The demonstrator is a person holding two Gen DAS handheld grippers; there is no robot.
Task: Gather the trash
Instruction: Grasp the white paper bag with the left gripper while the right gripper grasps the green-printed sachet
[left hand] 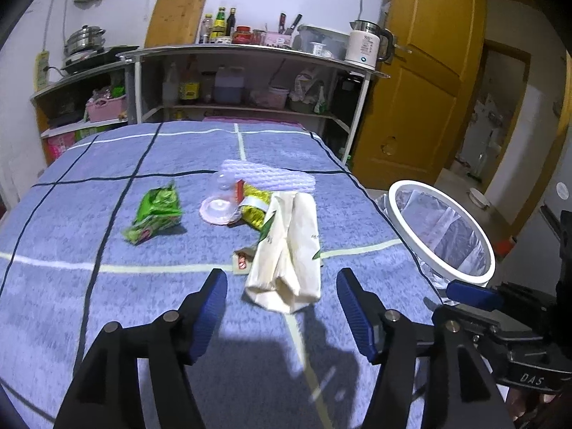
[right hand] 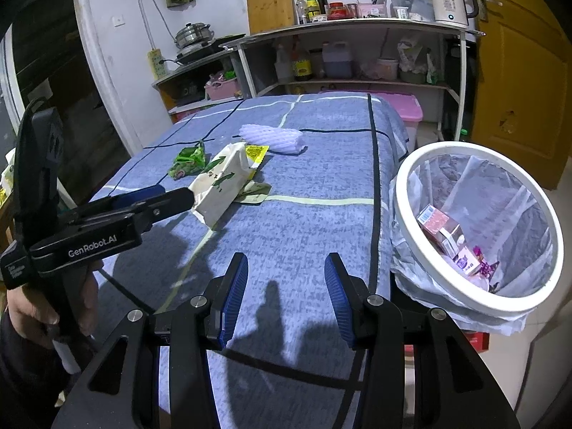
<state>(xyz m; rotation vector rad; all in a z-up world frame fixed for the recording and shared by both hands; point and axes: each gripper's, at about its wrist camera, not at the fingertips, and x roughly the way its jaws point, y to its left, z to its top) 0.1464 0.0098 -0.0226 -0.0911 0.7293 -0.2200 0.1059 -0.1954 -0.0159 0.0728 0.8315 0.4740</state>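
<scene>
Crumpled cream paper-plastic wrapper with green leaf print (left hand: 286, 254), lower centre of the left wrist view on the blue checked cloth (left hand: 107, 214): looks light, soft, crushable, likely slick. Pinch the near folded end. Left gripper (left hand: 282, 307) jaws wide, empty; right gripper (right hand: 286, 296) wide, empty. White-rimmed lined bin (right hand: 404, 193) at right.

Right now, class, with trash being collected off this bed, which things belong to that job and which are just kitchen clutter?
Part of the job:
cream paper bag
green snack wrapper
yellow wrapper
clear plastic cup
white foam net
lined bin
left gripper, open
right gripper, open

Just lying about:
kettle
cutting board
sauce bottles
steel pot
</scene>
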